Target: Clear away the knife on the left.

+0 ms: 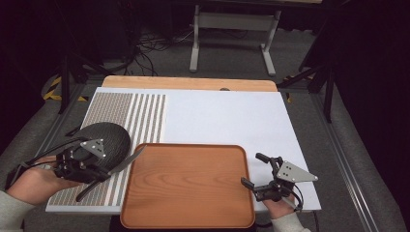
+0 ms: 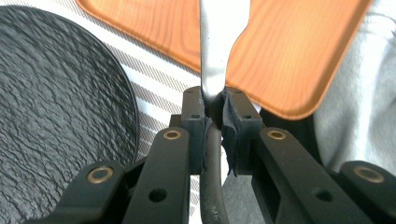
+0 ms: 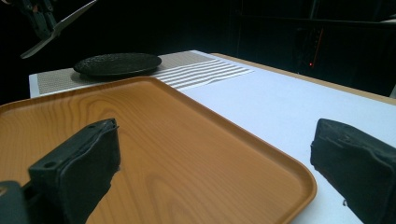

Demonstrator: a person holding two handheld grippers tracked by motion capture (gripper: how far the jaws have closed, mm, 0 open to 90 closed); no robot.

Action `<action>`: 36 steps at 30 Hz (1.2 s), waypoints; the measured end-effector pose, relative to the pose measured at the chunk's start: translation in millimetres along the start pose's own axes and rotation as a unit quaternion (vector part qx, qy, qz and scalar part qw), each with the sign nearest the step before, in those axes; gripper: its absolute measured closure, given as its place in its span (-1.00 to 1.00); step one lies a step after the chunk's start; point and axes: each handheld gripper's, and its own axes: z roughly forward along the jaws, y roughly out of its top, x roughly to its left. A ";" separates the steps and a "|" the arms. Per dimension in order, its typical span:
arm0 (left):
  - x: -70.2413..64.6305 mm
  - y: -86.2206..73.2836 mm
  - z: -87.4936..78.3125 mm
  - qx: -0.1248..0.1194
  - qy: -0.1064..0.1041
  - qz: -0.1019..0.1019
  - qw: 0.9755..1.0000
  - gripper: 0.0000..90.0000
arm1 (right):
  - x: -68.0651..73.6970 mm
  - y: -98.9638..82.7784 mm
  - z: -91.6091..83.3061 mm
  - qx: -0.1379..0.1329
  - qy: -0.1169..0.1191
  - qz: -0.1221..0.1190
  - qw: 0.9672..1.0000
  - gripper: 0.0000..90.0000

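High view: left hand-held gripper [image 1: 99, 172] clamps a knife [image 1: 112, 171] above the striped mat [image 1: 145, 118], its blade reaching the wooden tray [image 1: 188, 186], beside the dark plate [image 1: 109, 137]. Left gripper view: pads [image 2: 233, 121] pinch the knife. Right gripper view: right hand-held gripper [image 3: 210, 172] gapes empty over the tray's corner.

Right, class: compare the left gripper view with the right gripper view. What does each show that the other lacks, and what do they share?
Left gripper view alone: the left gripper from close up, its pads shut on the knife where blade meets dark handle, and a grey sleeve past the tray's edge.

Right gripper view alone: the right gripper with its jaws wide apart and nothing between them, and the plain white mat.

Both: the wooden tray, the black plate, the striped placemat and the knife.
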 end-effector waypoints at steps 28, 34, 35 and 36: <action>-38.2 49.0 32.7 -0.058 -0.043 -0.044 0.996 0.78 | 0.1 0.4 -1.0 -0.001 0.002 -0.001 1.000 -0.96; -44.3 56.9 41.8 -0.059 -0.045 -0.047 0.996 0.78 | -0.1 0.2 -1.2 -0.001 0.002 -0.001 1.000 -0.96; -45.3 57.9 42.9 -0.058 -0.046 -0.047 0.996 0.78 | -0.1 0.2 -1.3 -0.001 0.002 0.000 1.000 -0.96; -45.9 58.6 43.8 -0.058 -0.046 -0.046 0.996 0.78 | -0.1 0.2 -1.3 -0.001 0.002 0.000 1.000 -0.96</action>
